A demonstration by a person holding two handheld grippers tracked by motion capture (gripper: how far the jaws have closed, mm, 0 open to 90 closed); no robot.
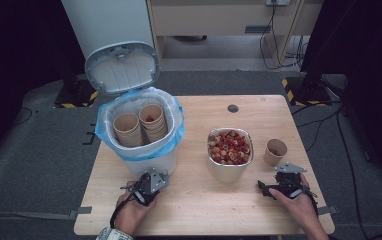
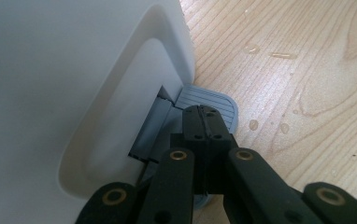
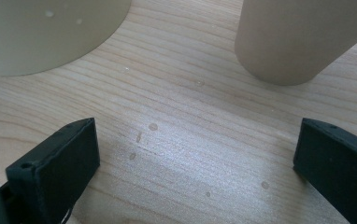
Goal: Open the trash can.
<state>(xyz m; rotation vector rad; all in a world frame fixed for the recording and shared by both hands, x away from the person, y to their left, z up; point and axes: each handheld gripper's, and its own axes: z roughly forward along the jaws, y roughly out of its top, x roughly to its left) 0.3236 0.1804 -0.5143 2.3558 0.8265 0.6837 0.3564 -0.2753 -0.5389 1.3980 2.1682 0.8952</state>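
Two tongs work at the bench (image 1: 199,200). The left tongs (image 2: 203,122), clenched with nothing between them, press down on the bin's grey pedal (image 2: 211,103), which I judge is why the lid (image 1: 122,67) stands raised over the pedal bin (image 1: 141,150) and its stacked paper cups (image 1: 141,127). The right tongs (image 3: 195,154) rest released, just short of the food bowl (image 1: 230,150) and single cup (image 1: 276,151). The left gripper view reveals the pedal contact and water droplets (image 2: 270,51).

grey pedal (image 2: 209,100), white bin's foot
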